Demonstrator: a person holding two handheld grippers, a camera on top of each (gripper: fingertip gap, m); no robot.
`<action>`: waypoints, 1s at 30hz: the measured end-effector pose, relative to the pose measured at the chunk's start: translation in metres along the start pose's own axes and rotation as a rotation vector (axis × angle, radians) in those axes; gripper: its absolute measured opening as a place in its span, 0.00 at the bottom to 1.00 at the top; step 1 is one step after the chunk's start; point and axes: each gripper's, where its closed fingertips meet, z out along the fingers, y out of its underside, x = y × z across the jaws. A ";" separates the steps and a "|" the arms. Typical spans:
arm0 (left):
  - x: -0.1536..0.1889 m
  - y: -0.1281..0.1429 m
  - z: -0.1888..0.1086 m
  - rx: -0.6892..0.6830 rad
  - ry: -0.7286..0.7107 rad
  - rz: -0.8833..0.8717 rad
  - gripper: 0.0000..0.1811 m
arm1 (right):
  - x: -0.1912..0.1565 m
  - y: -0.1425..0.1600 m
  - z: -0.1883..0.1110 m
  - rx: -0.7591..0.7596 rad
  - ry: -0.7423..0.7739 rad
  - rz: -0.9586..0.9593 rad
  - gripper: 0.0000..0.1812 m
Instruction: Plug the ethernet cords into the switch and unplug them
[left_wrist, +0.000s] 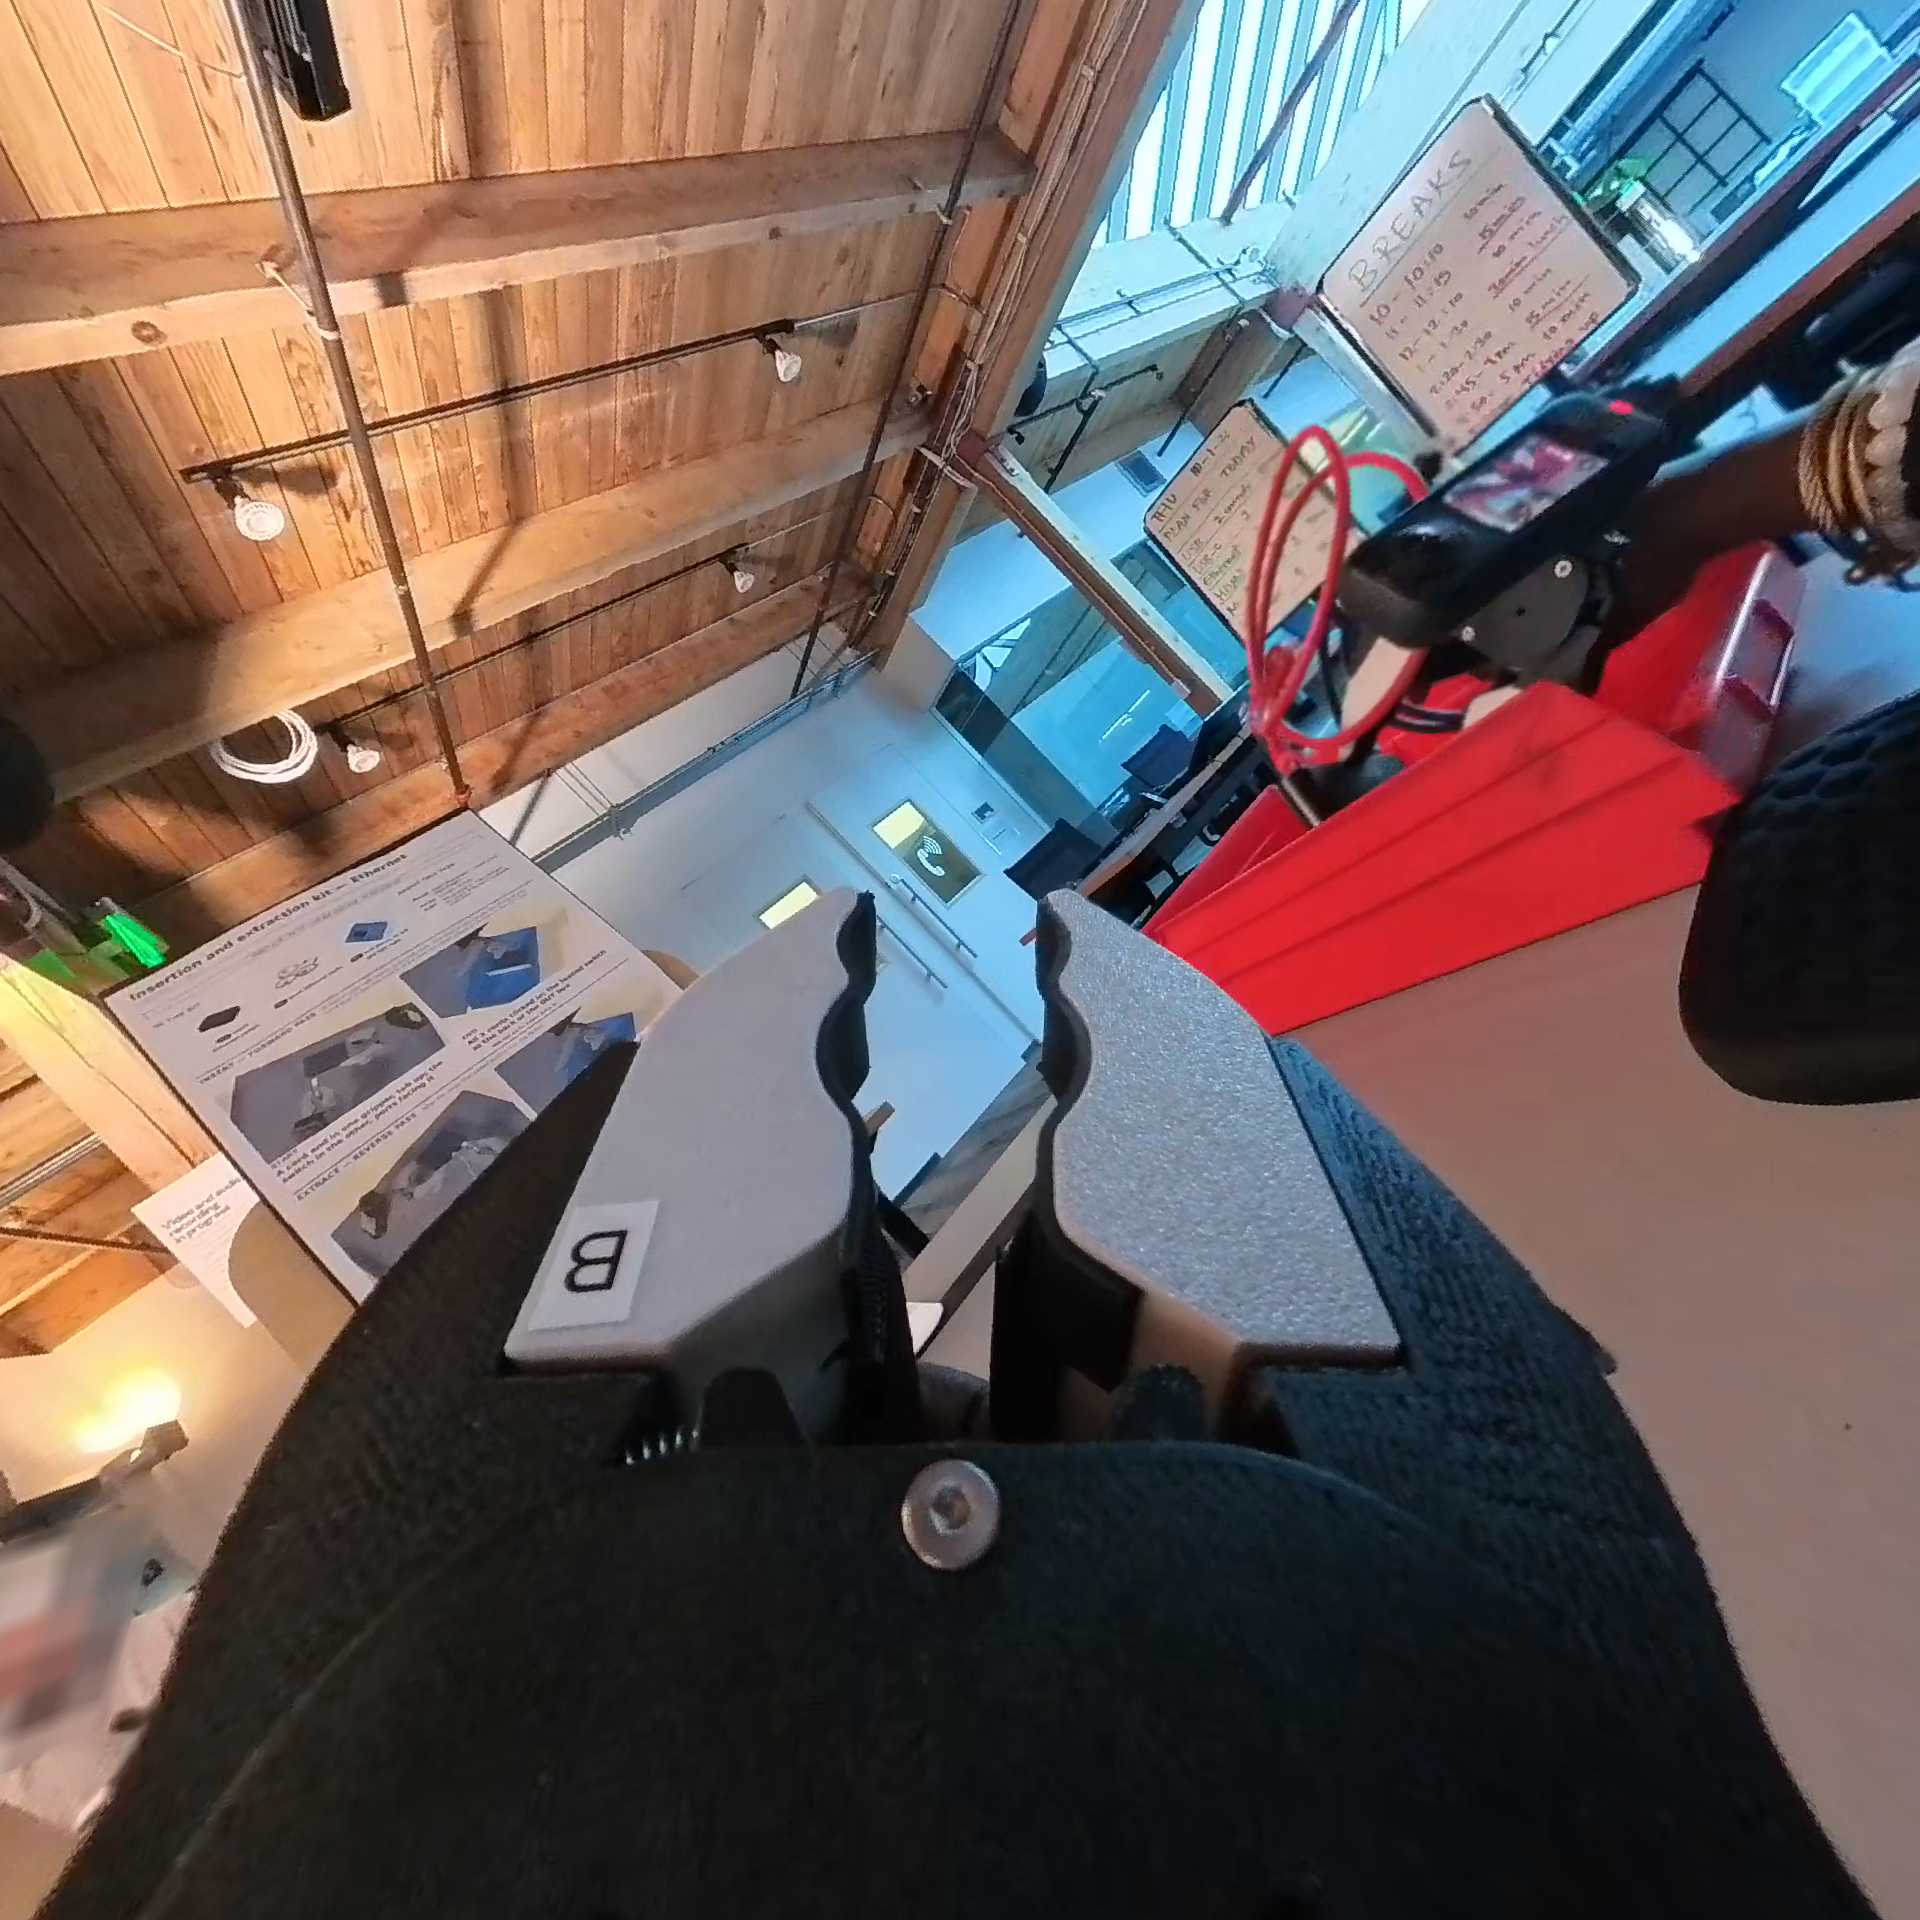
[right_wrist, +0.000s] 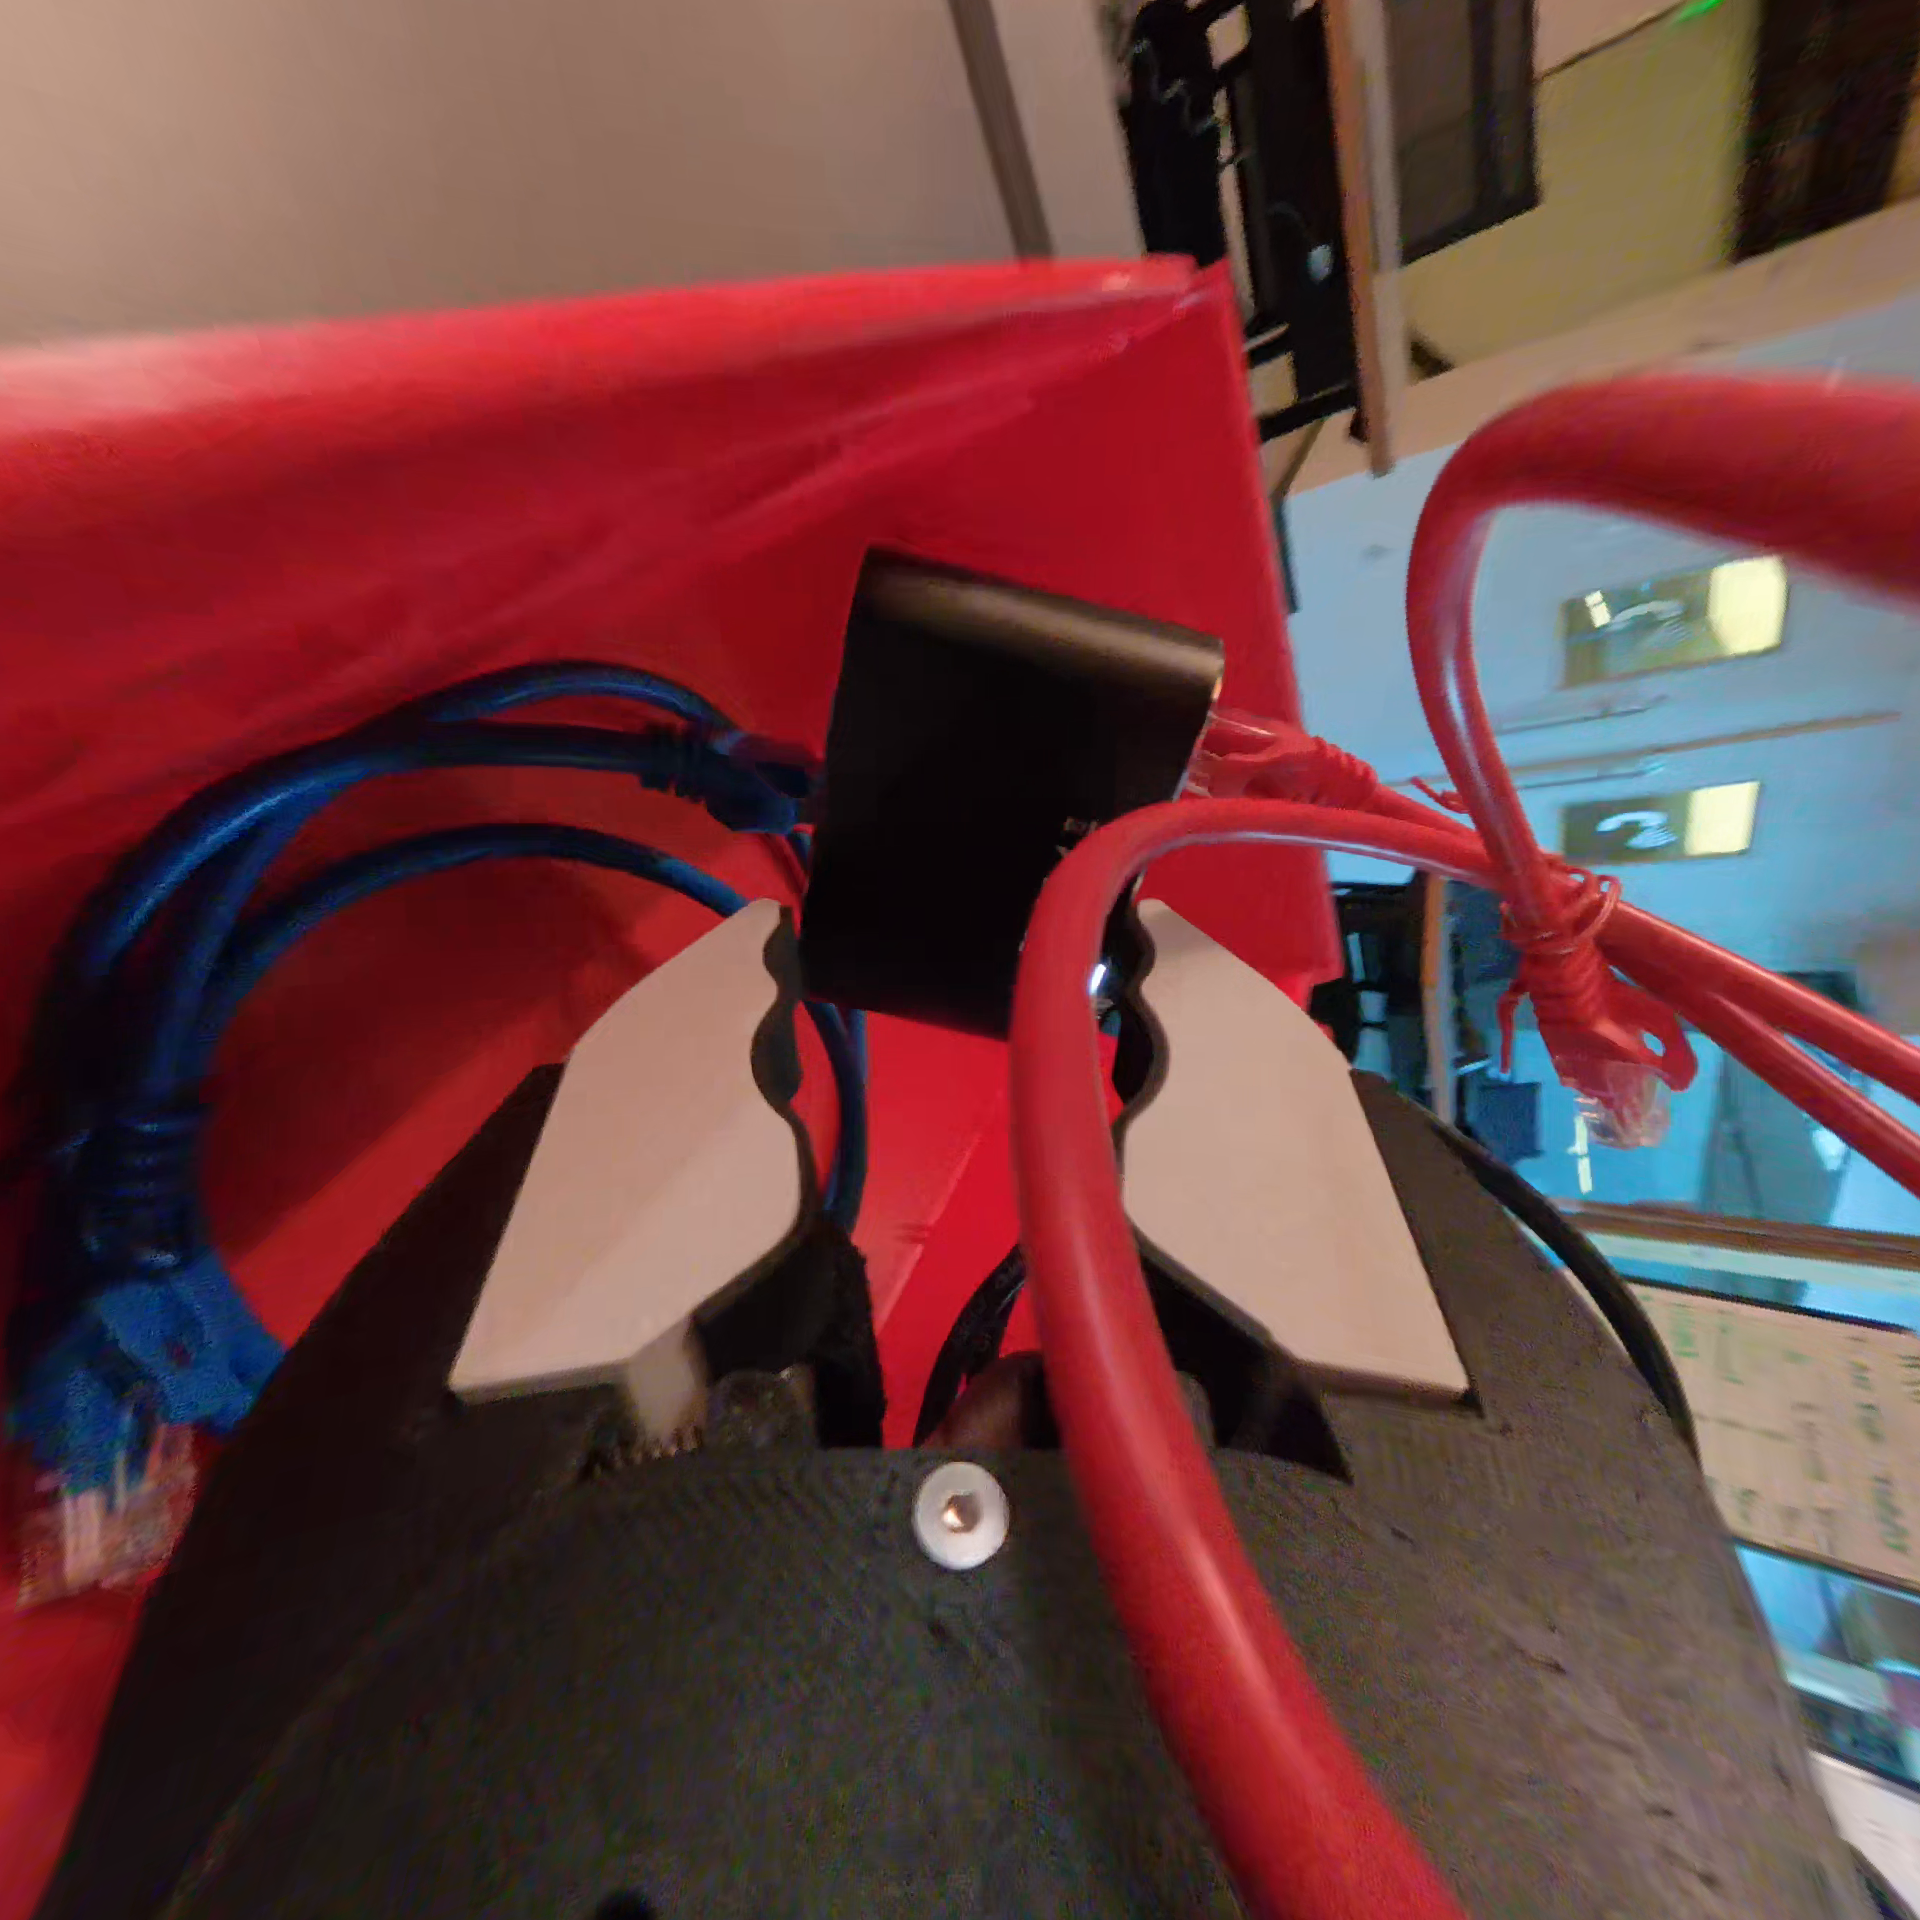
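In the right wrist view my right gripper (right_wrist: 956, 925) is shut on the lower end of a black switch (right_wrist: 987, 769), held tilted over a red bin (right_wrist: 520, 468). Blue ethernet cords (right_wrist: 416, 758) are plugged into the switch's left side; a loose blue plug (right_wrist: 104, 1455) hangs at lower left. A red cord (right_wrist: 1278, 769) is plugged into its right side, loops across my right finger, and its free plug (right_wrist: 1621, 1091) hangs at right. My left gripper (left_wrist: 951, 925) is open and empty, pointing up and away. From the left wrist view the right gripper (left_wrist: 1496, 582) shows at upper right with the red cord loop (left_wrist: 1299, 582).
The red bin (left_wrist: 1455, 831) stands on a tan table (left_wrist: 1507, 1195). A hand with bracelets (left_wrist: 1860, 468) holds the right gripper. A black textured object (left_wrist: 1808, 914) sits at the right edge. An instruction poster (left_wrist: 374, 1039) and whiteboards (left_wrist: 1475, 270) stand behind.
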 end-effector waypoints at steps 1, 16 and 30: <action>0.000 0.001 0.000 -0.001 0.001 0.000 0.16 | -0.005 0.004 0.005 -0.022 -0.025 0.016 0.32; -0.002 0.005 0.004 -0.011 0.016 -0.126 0.16 | 0.019 -0.010 -0.031 0.066 -0.220 0.700 0.33; -0.028 0.019 0.004 -0.017 -0.022 -0.596 0.17 | -0.076 -0.069 -0.087 -0.125 -0.678 0.422 0.16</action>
